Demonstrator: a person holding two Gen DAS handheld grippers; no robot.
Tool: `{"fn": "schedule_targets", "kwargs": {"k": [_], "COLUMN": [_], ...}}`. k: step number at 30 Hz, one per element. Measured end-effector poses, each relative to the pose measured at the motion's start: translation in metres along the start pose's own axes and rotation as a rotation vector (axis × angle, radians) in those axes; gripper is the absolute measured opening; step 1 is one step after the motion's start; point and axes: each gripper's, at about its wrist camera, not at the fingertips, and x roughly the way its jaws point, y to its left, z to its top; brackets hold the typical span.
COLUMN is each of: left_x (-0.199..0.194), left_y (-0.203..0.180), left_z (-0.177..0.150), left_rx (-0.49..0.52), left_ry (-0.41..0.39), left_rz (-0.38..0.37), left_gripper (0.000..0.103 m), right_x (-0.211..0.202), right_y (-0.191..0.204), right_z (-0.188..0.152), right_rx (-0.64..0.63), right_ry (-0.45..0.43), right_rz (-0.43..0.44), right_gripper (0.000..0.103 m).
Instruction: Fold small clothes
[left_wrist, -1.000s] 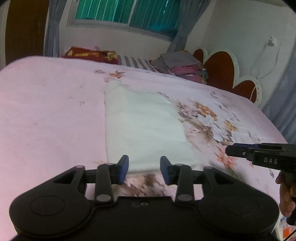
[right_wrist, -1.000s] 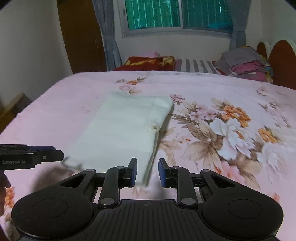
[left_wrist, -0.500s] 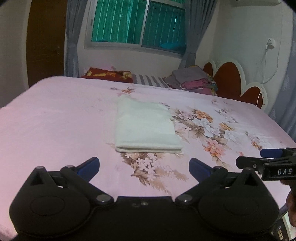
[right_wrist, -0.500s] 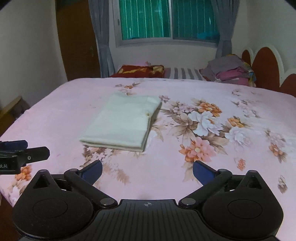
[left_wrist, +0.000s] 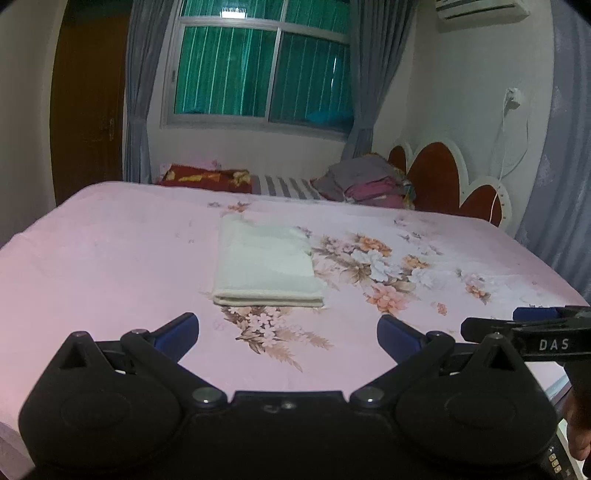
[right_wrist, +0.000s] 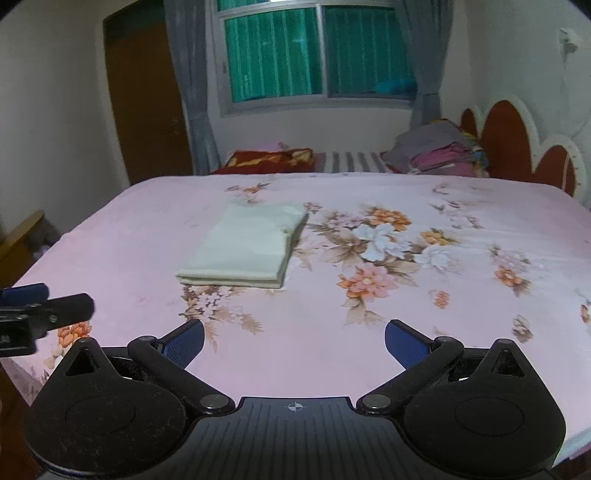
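Note:
A pale cream cloth (left_wrist: 264, 264) lies folded into a flat rectangle on the pink floral bed; it also shows in the right wrist view (right_wrist: 245, 247). My left gripper (left_wrist: 288, 332) is open and empty, held back from the cloth near the bed's front edge. My right gripper (right_wrist: 293, 339) is open and empty too, also well short of the cloth. The right gripper's tip (left_wrist: 524, 326) shows at the right of the left wrist view, and the left gripper's tip (right_wrist: 40, 306) at the left of the right wrist view.
The pink floral bed cover (left_wrist: 110, 258) spreads wide around the cloth. A pile of clothes (left_wrist: 369, 182) and a red patterned pillow (left_wrist: 207, 177) lie at the far end. A red scalloped headboard (left_wrist: 443, 181) stands at the right. A brown door (right_wrist: 147, 96) is at the left.
Both grippers let go of the cloth's near edge, opened wide and drew back and up. The cloth now lies folded on the bed.

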Motion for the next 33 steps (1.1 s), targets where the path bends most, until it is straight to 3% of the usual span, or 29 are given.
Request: {"fn": "schedule_targets", "kwargs": {"k": [33], "left_x": [-0.001], "left_y": [-0.007], "left_z": [-0.001], "left_rx": [0.007], "left_ry": [-0.015], "left_rz": [0.006], "left_gripper": [0.103], "right_x": [-0.012], "right_y": [-0.006], "right_z": [0.004], "right_rx": [0.001], "right_ry": [-0.014], "right_rz": [0.002], "right_gripper": [0.103]}}
